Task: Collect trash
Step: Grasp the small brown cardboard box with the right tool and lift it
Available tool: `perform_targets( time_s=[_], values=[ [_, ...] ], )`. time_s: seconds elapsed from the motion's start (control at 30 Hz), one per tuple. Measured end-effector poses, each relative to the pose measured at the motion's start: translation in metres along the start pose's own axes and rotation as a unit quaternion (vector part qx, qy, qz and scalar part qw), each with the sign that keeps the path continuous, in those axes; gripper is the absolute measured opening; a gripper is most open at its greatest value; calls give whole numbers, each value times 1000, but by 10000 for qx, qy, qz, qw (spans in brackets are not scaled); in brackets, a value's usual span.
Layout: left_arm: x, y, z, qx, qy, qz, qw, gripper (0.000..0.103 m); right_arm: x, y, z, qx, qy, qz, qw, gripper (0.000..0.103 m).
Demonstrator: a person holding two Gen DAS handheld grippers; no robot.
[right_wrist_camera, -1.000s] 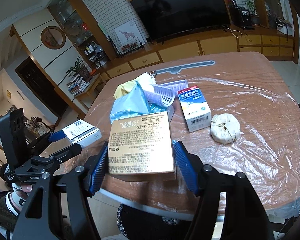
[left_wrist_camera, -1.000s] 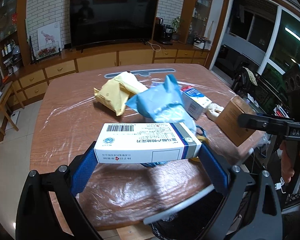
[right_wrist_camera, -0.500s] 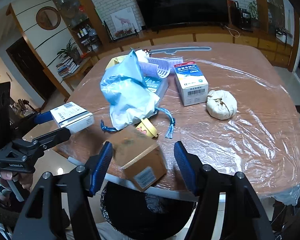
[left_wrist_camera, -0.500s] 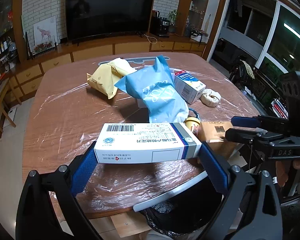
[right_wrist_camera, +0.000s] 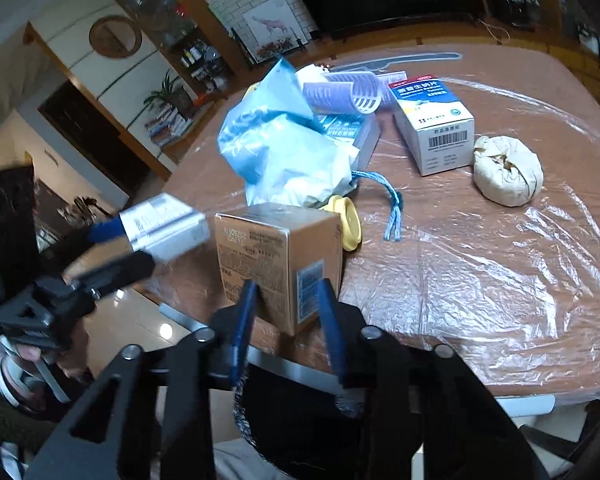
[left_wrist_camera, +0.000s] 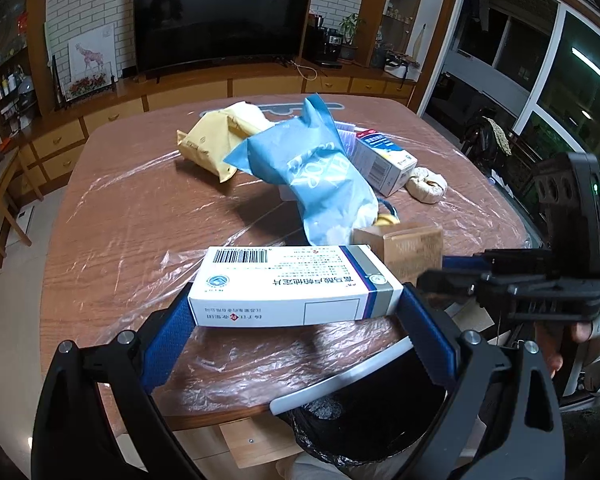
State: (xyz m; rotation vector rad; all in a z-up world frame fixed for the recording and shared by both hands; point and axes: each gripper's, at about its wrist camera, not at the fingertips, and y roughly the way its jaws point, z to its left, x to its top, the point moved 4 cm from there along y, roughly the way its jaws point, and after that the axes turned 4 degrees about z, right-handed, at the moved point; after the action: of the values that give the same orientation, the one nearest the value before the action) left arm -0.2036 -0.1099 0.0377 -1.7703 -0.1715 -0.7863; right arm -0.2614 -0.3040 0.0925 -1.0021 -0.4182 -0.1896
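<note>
Brown box (right_wrist_camera: 276,256) has tipped free over the table's (right_wrist_camera: 460,260) near edge, above the black-lined bin (left_wrist_camera: 340,378), contents unclear; right gripper (right_wrist_camera: 286,292) jaws just closed, empty; left gripper (left_wrist_camera: 296,308) pinches white carton (left_wrist_camera: 292,284)

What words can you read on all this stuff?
"Tablets", probably: blue-and-white box, beside Chinese print.
White box: upside-down Chinese print; barcode digits too small.
Blue bag: white letters, too crumpled to read.
Brown box: print too blurred.

Right tongs (right_wrist_camera: 288,308) just narrowed around brown box (right_wrist_camera: 276,256), above black-lined bin (right_wrist_camera: 300,420), table edge (right_wrist_camera: 520,392)
</note>
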Motion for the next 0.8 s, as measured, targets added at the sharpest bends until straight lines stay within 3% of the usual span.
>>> perform_targets(
  time_s=[0.07,0.1,0.13,0.4,0.43,0.5,0.8],
  values=[
    [-1,0,2,18,-27,9,10000,97,2,-1,-2,-216,7,-11,9998,45],
    [-2,1,3,6,-51,13,10000,97,2,0,-2,-339,59,12,9994,71],
    [-1,1,4,-15,-95,13,10000,97,3,0,-1,-390,104,16,9992,84],
    [-4,-2,15,199,-186,-42,9996,97,13,27,27,-957,104,53,9953,85],
    [-4,-3,18,224,-203,-33,9995,97,13,33,30,-984,103,92,9951,74],
    [-5,-4,24,266,-251,-28,9993,97,15,38,32,-1030,80,104,9946,68],
    [-10,-4,25,184,-249,-32,9995,97,16,13,30,-579,120,-73,9982,62]
  ],
)
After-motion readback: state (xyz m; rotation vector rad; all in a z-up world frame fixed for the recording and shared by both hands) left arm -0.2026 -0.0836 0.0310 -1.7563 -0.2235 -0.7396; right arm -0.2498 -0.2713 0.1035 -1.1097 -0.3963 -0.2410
